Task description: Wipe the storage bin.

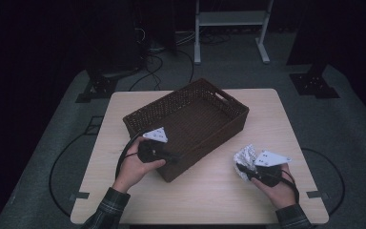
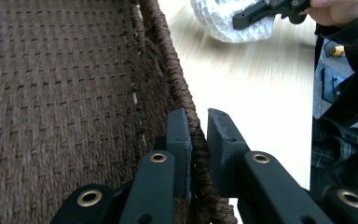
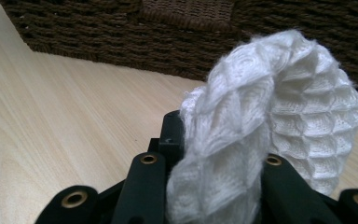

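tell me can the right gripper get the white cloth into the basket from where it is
Probably yes. The right gripper holds the white cloth on bare table beside the basket, whose open top is unobstructed; the left gripper only grips the near rim.

Pale wooden table (image 1: pixel 209 191); white metal stand (image 1: pixel 231 19) beyond; cables (image 1: pixel 157 62).

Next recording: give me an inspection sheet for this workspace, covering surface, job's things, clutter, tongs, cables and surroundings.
Surface: light wood table, bare around the items.
Job's things: brown wicker basket, set askew, nothing inside; white waffle cloth, bunched.
Clutter: nothing seen.
Tongs: left tongs clamp the basket's near rim; right tongs grip the cloth just above the table.
Cables: a black one loops from each tool; more on the floor behind.
Surroundings: dark room, grey carpet, white frame, black stands.
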The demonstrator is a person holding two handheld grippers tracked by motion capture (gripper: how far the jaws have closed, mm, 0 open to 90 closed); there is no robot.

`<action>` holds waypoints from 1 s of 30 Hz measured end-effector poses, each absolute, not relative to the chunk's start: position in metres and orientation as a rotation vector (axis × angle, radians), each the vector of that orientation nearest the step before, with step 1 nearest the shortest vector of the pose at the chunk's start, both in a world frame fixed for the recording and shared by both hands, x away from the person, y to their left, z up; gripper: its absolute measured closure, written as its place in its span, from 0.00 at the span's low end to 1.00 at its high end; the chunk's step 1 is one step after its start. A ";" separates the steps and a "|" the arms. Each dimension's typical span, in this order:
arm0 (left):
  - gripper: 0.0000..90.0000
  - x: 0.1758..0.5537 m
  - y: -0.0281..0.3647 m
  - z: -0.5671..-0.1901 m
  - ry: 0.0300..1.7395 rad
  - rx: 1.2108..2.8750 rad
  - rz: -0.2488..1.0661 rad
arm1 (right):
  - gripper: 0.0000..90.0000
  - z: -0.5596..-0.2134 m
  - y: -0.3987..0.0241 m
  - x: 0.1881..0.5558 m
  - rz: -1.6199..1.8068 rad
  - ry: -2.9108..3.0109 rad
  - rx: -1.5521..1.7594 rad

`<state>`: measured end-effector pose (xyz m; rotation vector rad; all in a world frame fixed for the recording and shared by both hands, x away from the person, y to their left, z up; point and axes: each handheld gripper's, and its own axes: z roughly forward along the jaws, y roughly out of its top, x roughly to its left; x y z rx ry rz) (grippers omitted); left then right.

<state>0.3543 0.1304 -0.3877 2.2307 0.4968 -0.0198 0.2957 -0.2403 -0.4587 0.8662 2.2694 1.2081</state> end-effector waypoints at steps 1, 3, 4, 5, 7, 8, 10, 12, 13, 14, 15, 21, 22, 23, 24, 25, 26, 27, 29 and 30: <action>0.87 0.356 0.126 -0.387 0.494 2.233 -0.024 | 0.81 -0.458 -0.241 0.296 1.208 2.267 0.869; 0.86 0.357 0.121 -0.387 0.494 2.228 -0.026 | 0.81 -0.458 -0.242 0.296 1.208 2.264 0.867; 0.86 0.359 0.113 -0.387 0.486 2.235 -0.031 | 0.81 -0.458 -0.242 0.296 1.207 2.264 0.866; 0.86 0.360 0.109 -0.387 0.483 2.236 -0.031 | 0.81 -0.458 -0.242 0.296 1.206 2.264 0.866; 0.85 0.361 0.103 -0.386 0.479 2.241 -0.034 | 0.81 -0.459 -0.242 0.296 1.201 2.267 0.869; 0.85 0.362 0.100 -0.386 0.481 2.238 -0.033 | 0.81 -0.459 -0.242 0.297 1.200 2.268 0.871; 0.85 0.363 0.094 -0.385 0.473 2.242 -0.032 | 0.81 -0.459 -0.242 0.297 1.202 2.266 0.870; 0.85 0.365 0.087 -0.385 0.471 2.231 -0.036 | 0.81 -0.460 -0.242 0.297 1.200 2.268 0.866; 0.85 0.366 0.084 -0.385 0.463 2.235 -0.036 | 0.81 -0.460 -0.241 0.297 1.198 2.269 0.869; 0.85 0.367 0.080 -0.385 0.463 2.225 -0.037 | 0.81 -0.460 -0.241 0.297 1.198 2.268 0.866; 0.85 0.368 0.077 -0.385 0.455 2.232 -0.038 | 0.81 -0.460 -0.241 0.297 1.198 2.268 0.868; 0.75 0.369 0.073 -0.385 0.431 2.232 -0.042 | 0.81 -0.460 -0.243 0.297 1.200 2.266 0.874; 0.71 0.369 0.075 -0.385 0.423 2.229 -0.048 | 0.81 -0.460 -0.244 0.297 1.202 2.264 0.875; 0.68 0.369 0.081 -0.384 0.411 2.234 -0.043 | 0.81 -0.460 -0.244 0.297 1.203 2.263 0.875; 0.67 0.369 0.085 -0.383 0.413 2.225 -0.037 | 0.81 -0.460 -0.244 0.297 1.204 2.262 0.871; 0.65 0.369 0.089 -0.381 0.408 2.219 -0.039 | 0.81 -0.460 -0.244 0.297 1.203 2.262 0.870; 0.63 0.369 0.093 -0.380 0.406 2.216 -0.043 | 0.81 -0.460 -0.243 0.297 1.201 2.264 0.871; 0.61 0.369 0.097 -0.379 0.402 2.212 -0.037 | 0.81 -0.460 -0.243 0.297 1.200 2.264 0.869; 0.57 0.370 0.107 -0.376 0.411 2.206 -0.030 | 0.81 -0.460 -0.243 0.298 1.199 2.264 0.867; 0.55 0.370 0.111 -0.375 0.416 2.201 -0.025 | 0.81 -0.460 -0.243 0.298 1.199 2.265 0.869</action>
